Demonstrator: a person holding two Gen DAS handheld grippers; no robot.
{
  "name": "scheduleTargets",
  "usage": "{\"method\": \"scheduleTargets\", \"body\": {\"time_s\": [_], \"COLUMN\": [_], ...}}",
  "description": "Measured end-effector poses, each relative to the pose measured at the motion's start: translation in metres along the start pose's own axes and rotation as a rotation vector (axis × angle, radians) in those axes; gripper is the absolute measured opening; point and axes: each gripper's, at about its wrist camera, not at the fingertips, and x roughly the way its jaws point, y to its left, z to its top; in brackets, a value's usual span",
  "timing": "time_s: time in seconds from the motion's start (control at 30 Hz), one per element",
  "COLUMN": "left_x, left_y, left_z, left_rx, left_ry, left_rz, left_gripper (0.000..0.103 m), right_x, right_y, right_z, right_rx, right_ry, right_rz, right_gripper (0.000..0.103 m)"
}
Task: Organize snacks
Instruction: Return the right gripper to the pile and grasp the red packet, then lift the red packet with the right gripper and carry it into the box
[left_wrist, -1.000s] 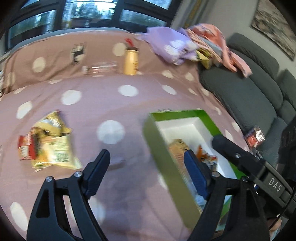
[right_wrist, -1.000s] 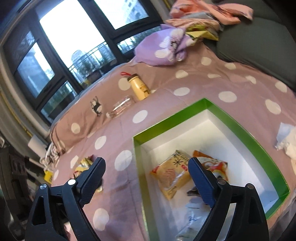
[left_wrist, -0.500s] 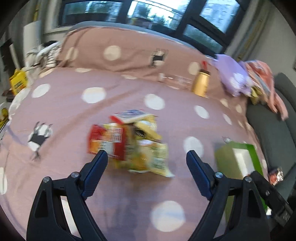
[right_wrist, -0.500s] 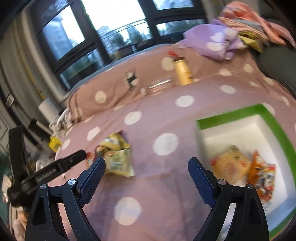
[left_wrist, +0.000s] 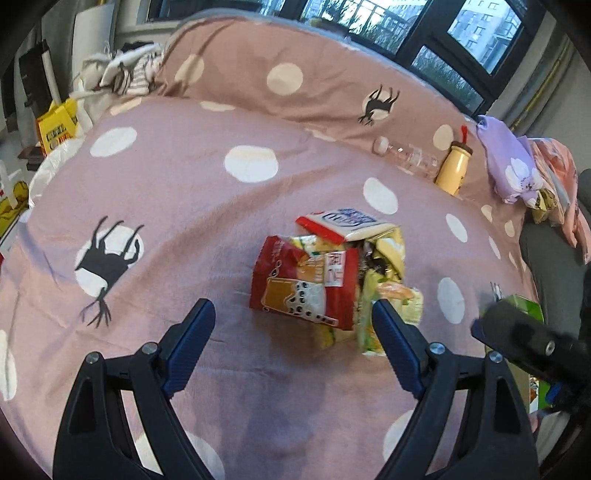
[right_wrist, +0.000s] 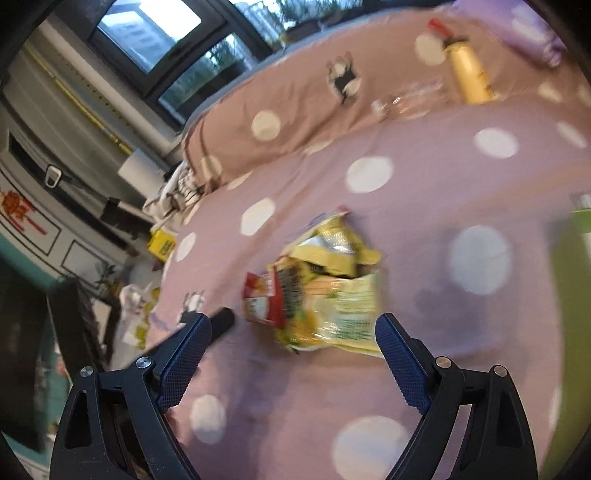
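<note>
Polka-dot bedspread (left_wrist: 155, 192), with both grippers poised at the snack pile (left_wrist: 332, 280).

Largest to smallest from the pile: green box (left_wrist: 524, 306) lay off to its right, bottle (left_wrist: 454, 168) beyond it. Left gripper (left_wrist: 291, 328) and right gripper (right_wrist: 293, 334) hung just short of it, released and holding nothing. This looked like the reach for another packet; next, one must straddle a single bag and clench.
</note>
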Motion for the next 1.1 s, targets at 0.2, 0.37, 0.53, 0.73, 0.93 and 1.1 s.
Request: {"method": "scheduleTargets", "body": {"time_s": [0.2, 0.37, 0.53, 0.73, 0.93, 1.1], "left_x": [0.027, 0.042, 0.051, 0.042, 0.004, -0.035], "left_y": [0.015, 0.022, 0.022, 0.015, -0.015, -0.050], "left_z": [0.005, 0.007, 0.008, 0.004, 0.000, -0.009], "left_rx": [-0.071, -0.103, -0.090, -0.047, 0.028, 0.109], "left_ry": [0.059, 0.085, 0.091, 0.075, 0.021, -0.040], "left_rz": [-0.079, -0.113, -0.126, -0.105, -0.071, -0.082], "left_gripper": [0.086, 0.084, 0.069, 0.059, 0.058, 0.058], "right_x": [0.054, 0.099, 0.132, 0.128, 0.090, 0.031], "right_y": [0.023, 0.030, 0.027, 0.032, 0.035, 0.039], "right_z": [0.024, 0.034, 0.030, 0.026, 0.022, 0.016], "right_rx": [-0.032, -0.031, -0.037, -0.105, -0.112, -0.115], "right_ry": [0.126, 0.228, 0.268, 0.237, 0.172, 0.072], "right_rz": [0.072, 0.067, 0.009, -0.026, -0.006, 0.012], "right_gripper": [0.088, 0.068, 0.047, 0.039, 0.039, 0.039]}}
